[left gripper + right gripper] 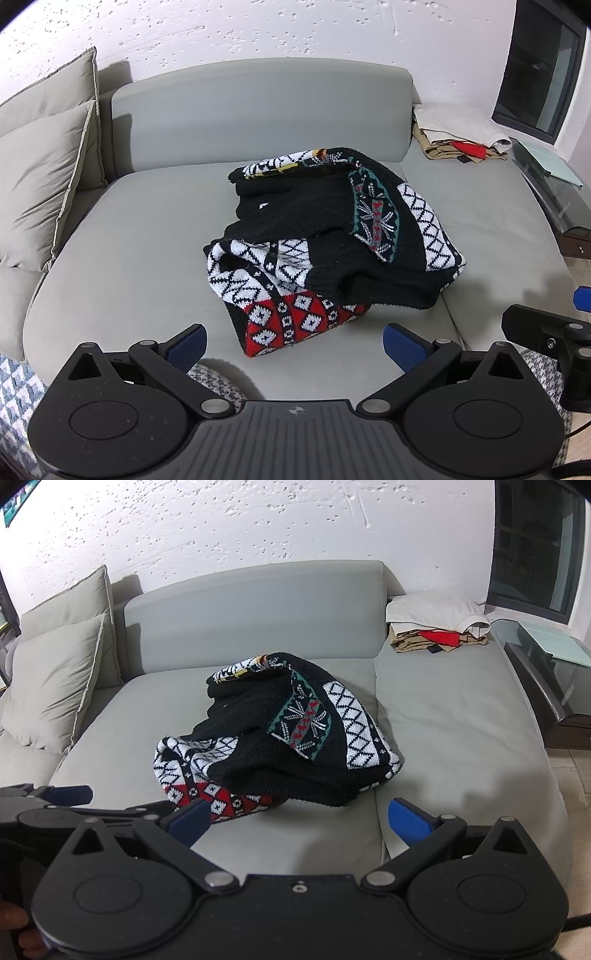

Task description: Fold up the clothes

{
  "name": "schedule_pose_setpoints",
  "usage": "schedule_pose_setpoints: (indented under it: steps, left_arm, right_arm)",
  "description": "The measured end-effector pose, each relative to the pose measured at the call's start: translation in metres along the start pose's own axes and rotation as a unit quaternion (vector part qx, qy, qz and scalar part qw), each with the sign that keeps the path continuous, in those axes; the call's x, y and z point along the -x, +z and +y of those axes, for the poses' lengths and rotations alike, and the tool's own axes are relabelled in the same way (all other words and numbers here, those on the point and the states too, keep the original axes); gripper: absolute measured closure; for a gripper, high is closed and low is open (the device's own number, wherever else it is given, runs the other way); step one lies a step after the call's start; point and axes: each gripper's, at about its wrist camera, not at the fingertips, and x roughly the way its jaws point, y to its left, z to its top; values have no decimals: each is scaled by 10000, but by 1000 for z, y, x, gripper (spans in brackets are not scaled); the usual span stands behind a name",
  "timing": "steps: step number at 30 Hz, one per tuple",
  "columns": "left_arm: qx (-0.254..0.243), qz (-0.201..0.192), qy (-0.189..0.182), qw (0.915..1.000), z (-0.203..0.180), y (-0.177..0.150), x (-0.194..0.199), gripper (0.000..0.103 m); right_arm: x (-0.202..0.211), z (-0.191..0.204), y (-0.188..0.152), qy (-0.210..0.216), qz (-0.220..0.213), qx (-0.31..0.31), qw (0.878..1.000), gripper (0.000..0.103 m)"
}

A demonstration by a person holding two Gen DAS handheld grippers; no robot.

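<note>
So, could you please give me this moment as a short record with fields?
garment: patterned knit sweater, black, white and red, crumpled in a heap
surface: grey sofa seat
left gripper: open, empty, short of the sweater
right gripper: open, empty, near the sweater's red edge
already folded: stack of clothes at the sofa's far right corner
other: two grey cushions on the left

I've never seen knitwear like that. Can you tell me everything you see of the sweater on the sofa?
The sweater is a thick knit, mostly black, with white lattice bands, a red-and-white diamond band at its near edge and a green-framed snowflake panel. It lies crumpled and unfolded in a loose heap on the grey sofa seat. Only the cushion touches it; both open grippers are short of it.
</note>
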Motion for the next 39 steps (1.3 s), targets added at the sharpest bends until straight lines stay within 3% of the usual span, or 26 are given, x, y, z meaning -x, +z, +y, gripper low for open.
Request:
schedule_pose_setpoints:
  steps: [32,36,39]
  left_arm:
    - [174,74,11,9998,8,-3,-6,1]
    - [312,110,62,9994,22,-8,-13,5]
    - [566,242,188,9979,40,-14,-23,15]
  right_arm:
    - [-3,-2,0,20,1,-109,9999,0]
    - [-9,-17,0,39,-37,-461,9989,0]
    - [-17,-31,-1,92,-20,-748,9972,0]
